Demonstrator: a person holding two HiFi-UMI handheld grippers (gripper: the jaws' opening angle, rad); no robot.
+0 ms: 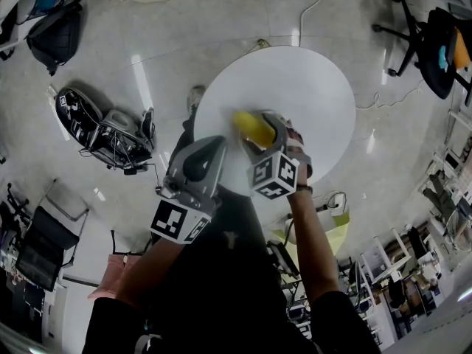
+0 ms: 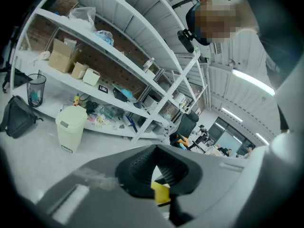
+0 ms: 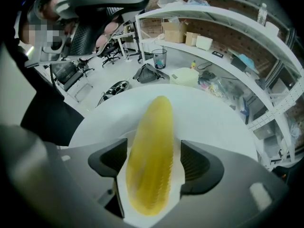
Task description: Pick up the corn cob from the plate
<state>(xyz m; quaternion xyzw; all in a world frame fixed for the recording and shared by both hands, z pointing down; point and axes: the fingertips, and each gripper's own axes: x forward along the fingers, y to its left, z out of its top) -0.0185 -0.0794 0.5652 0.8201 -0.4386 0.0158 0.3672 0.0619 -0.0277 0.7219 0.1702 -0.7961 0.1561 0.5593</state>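
Two jaws of my right gripper [image 3: 153, 164] clamp the corn cob [image 3: 152, 141] lengthwise, its tip pointing out over the round white table [image 1: 317, 94]. My left gripper [image 2: 157, 169], close beside, has its jaws pressed together.

Right gripper [image 1: 259, 131], jaws tight on corn cob [image 1: 251, 125]; left gripper [image 1: 210, 147] beside it, jaws together

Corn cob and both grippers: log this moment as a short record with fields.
held item: yellow corn cob, lying lengthwise between the jaws
right gripper: shut on the cob, above the table
left gripper: jaws together, nothing held, beside the right one
surface: round white table, bare where it shows
task state: cob is in the grip
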